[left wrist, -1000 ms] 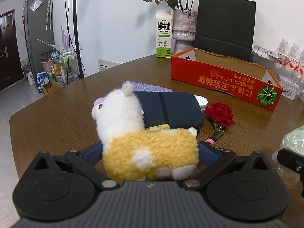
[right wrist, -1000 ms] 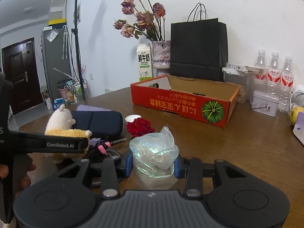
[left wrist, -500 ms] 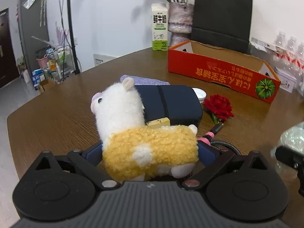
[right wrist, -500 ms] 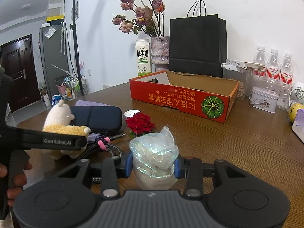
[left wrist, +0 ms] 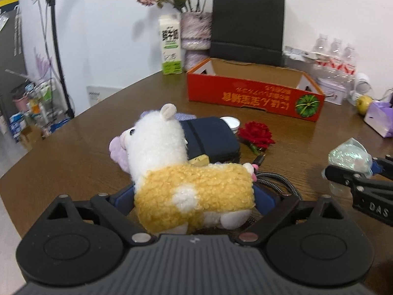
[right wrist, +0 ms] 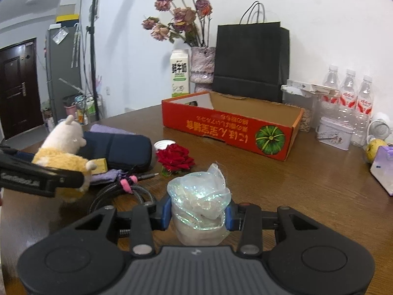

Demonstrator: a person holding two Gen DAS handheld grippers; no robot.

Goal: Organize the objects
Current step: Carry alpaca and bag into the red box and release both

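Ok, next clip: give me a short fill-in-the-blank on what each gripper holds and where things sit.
1. The left gripper is closed on a plush ____.
2. The right gripper is closed on a crinkly clear ____.
3. The red rose lies on the ____, outside the orange box.
4. The milk carton stands ____ the orange box.

Missing words: alpaca; bag; table; behind

**Table count: one of nearly everything, three bottles**

The table [right wrist: 307, 179] holds one plush alpaca [left wrist: 186, 179], one dark blue pouch [right wrist: 118, 148], one red rose [right wrist: 175, 158], one white cap [right wrist: 163, 144] and one crinkled plastic bag [right wrist: 200, 204]. There is one red cardboard box [right wrist: 228, 127], one milk carton [right wrist: 180, 73], one black paper bag [right wrist: 250, 61], one vase [right wrist: 202, 65], one small tin [right wrist: 335, 134] and three water bottles [right wrist: 348, 93].
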